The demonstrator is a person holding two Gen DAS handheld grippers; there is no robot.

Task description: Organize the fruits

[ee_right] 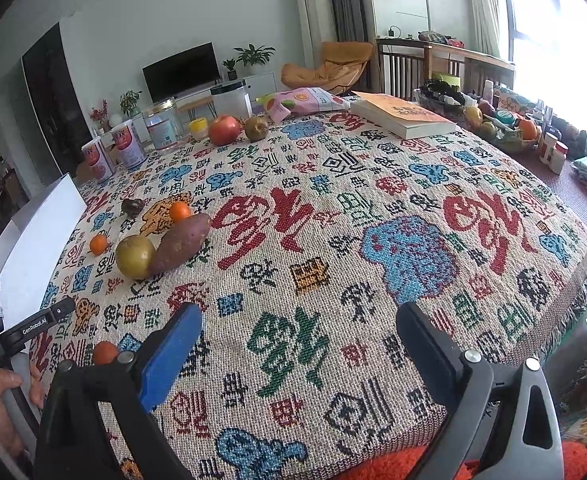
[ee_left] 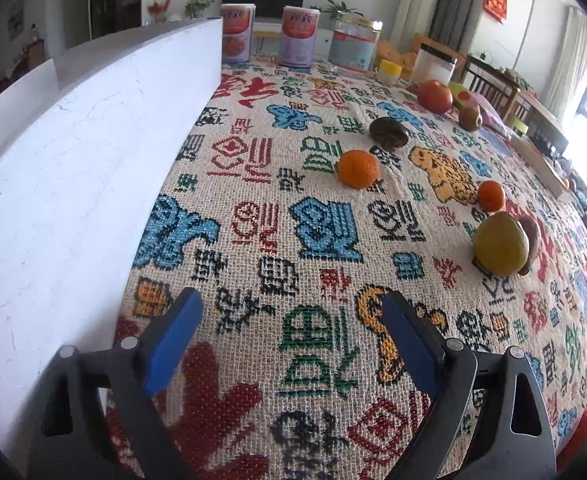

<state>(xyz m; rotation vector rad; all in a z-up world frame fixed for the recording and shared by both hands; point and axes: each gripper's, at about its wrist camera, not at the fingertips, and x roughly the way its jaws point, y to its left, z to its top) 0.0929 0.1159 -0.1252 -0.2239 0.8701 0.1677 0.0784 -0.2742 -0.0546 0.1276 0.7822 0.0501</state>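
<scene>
Fruits lie on a patterned tablecloth. In the left wrist view: an orange (ee_left: 358,169), a smaller orange (ee_left: 491,196), a yellow-green pear (ee_left: 501,244) beside a sweet potato (ee_left: 532,240), a dark brown fruit (ee_left: 389,133), a red apple (ee_left: 434,96) and a brown fruit (ee_left: 470,119). My left gripper (ee_left: 291,316) is open and empty above the cloth, next to a white box (ee_left: 73,184). My right gripper (ee_right: 297,320) is open and empty; the pear (ee_right: 134,257), sweet potato (ee_right: 181,242), oranges (ee_right: 180,211) and apple (ee_right: 224,130) lie far left of it.
Two cans (ee_left: 237,32), a glass jar (ee_left: 353,46) and a yellow cup (ee_left: 388,72) stand at the far edge. A book (ee_right: 403,114), a snack bag (ee_right: 305,102) and a fruit basket (ee_right: 501,128) sit at the back right. The left gripper's handle (ee_right: 25,330) shows at the left.
</scene>
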